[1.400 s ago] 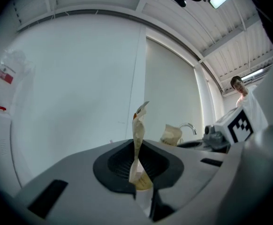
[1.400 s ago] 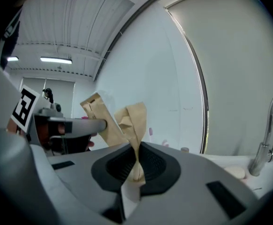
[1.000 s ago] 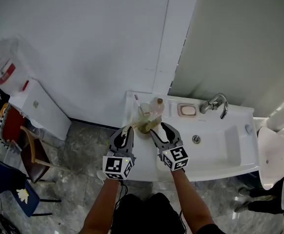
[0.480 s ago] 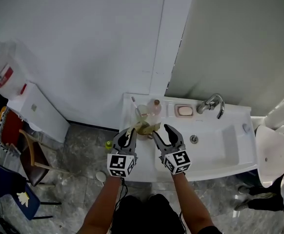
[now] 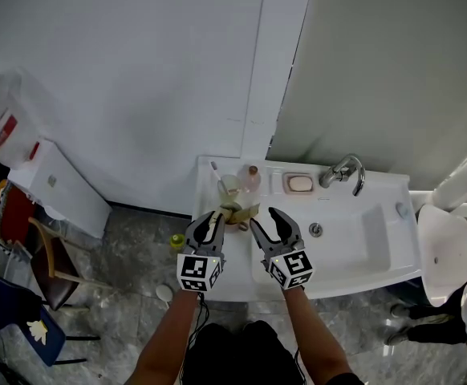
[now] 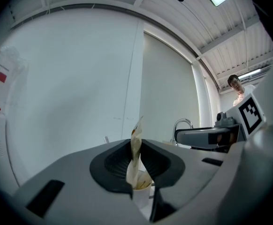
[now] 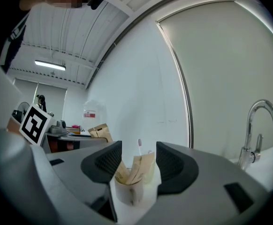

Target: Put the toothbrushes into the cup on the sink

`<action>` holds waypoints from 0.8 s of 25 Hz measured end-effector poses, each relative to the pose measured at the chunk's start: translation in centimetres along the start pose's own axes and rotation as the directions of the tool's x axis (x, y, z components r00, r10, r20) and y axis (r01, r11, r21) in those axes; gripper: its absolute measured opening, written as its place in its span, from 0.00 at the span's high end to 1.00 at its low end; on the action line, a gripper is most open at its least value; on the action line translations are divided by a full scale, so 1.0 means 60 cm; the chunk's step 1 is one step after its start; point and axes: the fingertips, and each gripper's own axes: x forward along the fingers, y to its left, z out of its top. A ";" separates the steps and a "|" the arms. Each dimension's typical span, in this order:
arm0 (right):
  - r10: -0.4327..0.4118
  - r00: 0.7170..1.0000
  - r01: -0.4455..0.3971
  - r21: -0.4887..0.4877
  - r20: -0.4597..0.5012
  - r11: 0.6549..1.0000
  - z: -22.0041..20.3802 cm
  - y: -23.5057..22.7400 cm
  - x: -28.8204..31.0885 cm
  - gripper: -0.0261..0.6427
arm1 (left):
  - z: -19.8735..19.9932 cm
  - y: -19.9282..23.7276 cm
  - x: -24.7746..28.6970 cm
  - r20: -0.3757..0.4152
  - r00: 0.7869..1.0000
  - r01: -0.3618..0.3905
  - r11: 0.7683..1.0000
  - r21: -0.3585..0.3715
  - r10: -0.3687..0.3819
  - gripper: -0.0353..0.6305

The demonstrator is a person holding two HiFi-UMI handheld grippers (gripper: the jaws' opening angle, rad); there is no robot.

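Left gripper view: jaws pinched nearly together on a tan packet (image 6: pixel 136 146) that sticks up out of a paper cup (image 6: pixel 141 192) below the pads. Going by the task, it is probably a wrapped toothbrush, but the contents don't show.

Right gripper view: jaws wide apart, holding nothing. The paper cup, with several more tan packets, sits just ahead in line with the gap.

Head view: left gripper (image 5: pixel 209 219) and right gripper (image 5: pixel 264 219) both sit at the paper cup, on the ledge left of the sink (image 5: pixel 378 235) basin. Behind it, near the wall, stands the target cup (image 5: pixel 230 186) with one toothbrush (image 5: pixel 217 172) leaning in it. A small bottle (image 5: pixel 252 180) is just beside the cup, and the soap dish (image 5: pixel 300 184) and faucet (image 5: pixel 343 169) are further right.

Step in hand, by my read: picking. The grip is made, but the packet's lower end looks to be inside the paper cup, so it is not lifted out yet.

Next move calls for:
- A straight upward pull to clear the paper cup's rim.
- A short carry back to the target cup.
- Lowering the packet end-first beside the leaning toothbrush, then opening the jaws.

The paper cup looks light and may tip or ride up with the packet, so the free right gripper could steady it. Keep clear of the bottle.
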 end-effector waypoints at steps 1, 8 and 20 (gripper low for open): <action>0.000 1.000 0.000 0.000 0.000 1.000 0.001 0.000 0.000 0.62 | 0.006 -0.001 -0.003 0.012 1.000 0.000 1.000 -0.001 0.000 0.87; 0.006 1.000 -0.006 0.003 0.010 1.000 0.015 0.003 0.002 0.62 | 0.058 -0.006 -0.017 0.086 0.996 -0.003 1.000 0.006 0.002 0.79; 0.018 1.000 -0.018 0.004 0.009 1.000 0.122 0.021 -0.022 0.62 | 0.161 -0.008 -0.061 0.098 0.995 -0.033 0.999 -0.011 0.034 0.77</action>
